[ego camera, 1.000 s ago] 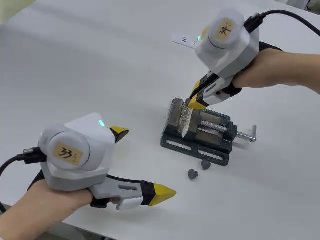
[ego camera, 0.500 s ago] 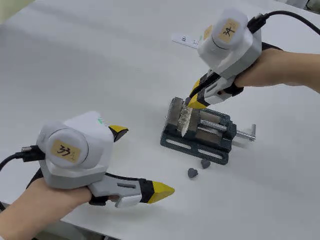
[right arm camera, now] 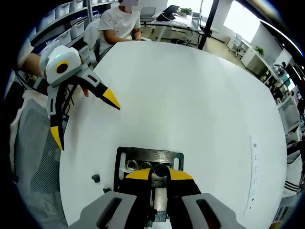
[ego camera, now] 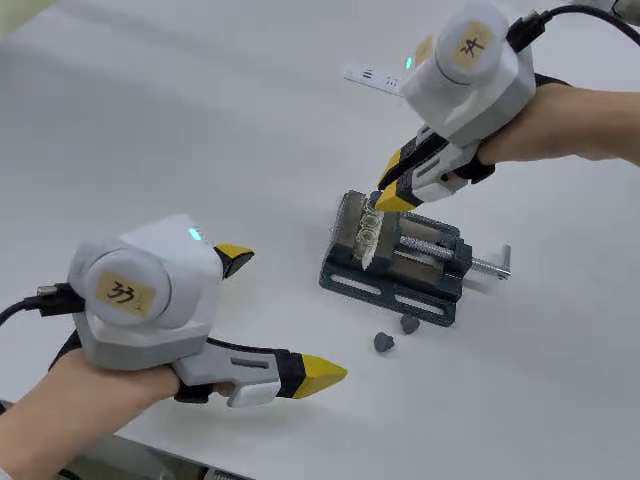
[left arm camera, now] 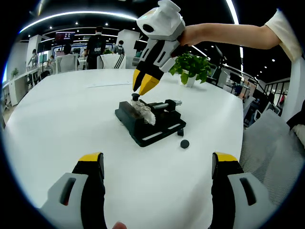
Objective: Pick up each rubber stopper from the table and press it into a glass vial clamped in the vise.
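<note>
Pinching a stopper (right arm camera: pixel 160 170), the right gripper (ego camera: pixel 383 200) rests it on the clamped vial (ego camera: pixel 368 238).

brightness: high and even; white tabletop (ego camera: pixel 180 110) close to washed out in head view
source: ceiling strip lights (left arm camera: pixel 81 13) in left gripper view; daylight through a window (right arm camera: pixel 237 13) in right gripper view
shadows: soft, faint, tight around the vise (ego camera: pixel 400 262)
glare: window clipped to white
focus: head view sharp, no motion blur
distortion: heavy fisheye bend at edges of both gripper views
</note>
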A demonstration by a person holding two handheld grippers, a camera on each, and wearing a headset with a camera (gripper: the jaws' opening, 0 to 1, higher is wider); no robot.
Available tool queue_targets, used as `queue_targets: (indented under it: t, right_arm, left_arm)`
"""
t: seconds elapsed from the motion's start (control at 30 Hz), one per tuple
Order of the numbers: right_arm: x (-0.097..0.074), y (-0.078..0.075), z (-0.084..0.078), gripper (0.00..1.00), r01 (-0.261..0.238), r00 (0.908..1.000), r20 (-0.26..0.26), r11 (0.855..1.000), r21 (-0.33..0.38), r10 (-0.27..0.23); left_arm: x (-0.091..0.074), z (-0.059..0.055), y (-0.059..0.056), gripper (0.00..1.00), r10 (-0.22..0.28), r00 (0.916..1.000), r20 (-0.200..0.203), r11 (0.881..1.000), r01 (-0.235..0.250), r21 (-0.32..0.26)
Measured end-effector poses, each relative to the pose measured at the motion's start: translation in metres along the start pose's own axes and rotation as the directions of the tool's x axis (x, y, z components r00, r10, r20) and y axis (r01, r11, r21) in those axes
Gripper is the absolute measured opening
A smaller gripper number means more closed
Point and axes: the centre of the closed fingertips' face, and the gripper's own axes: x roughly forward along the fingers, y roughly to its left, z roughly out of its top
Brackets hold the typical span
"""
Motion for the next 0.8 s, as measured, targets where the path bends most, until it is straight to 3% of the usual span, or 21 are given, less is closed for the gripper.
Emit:
queue_targets:
  t: [0.8]
  right_arm:
    - [0.0032, 0.0034, -0.0006, 0.01, -0.036, 0.9993, -0.013, 0.999, 0.032, 0.036]
  left_arm:
    - [0.0, -0.0057, 0.0031, 0.93, 0.007, 1.0, -0.004, 1.0, -0.007, -0.019]
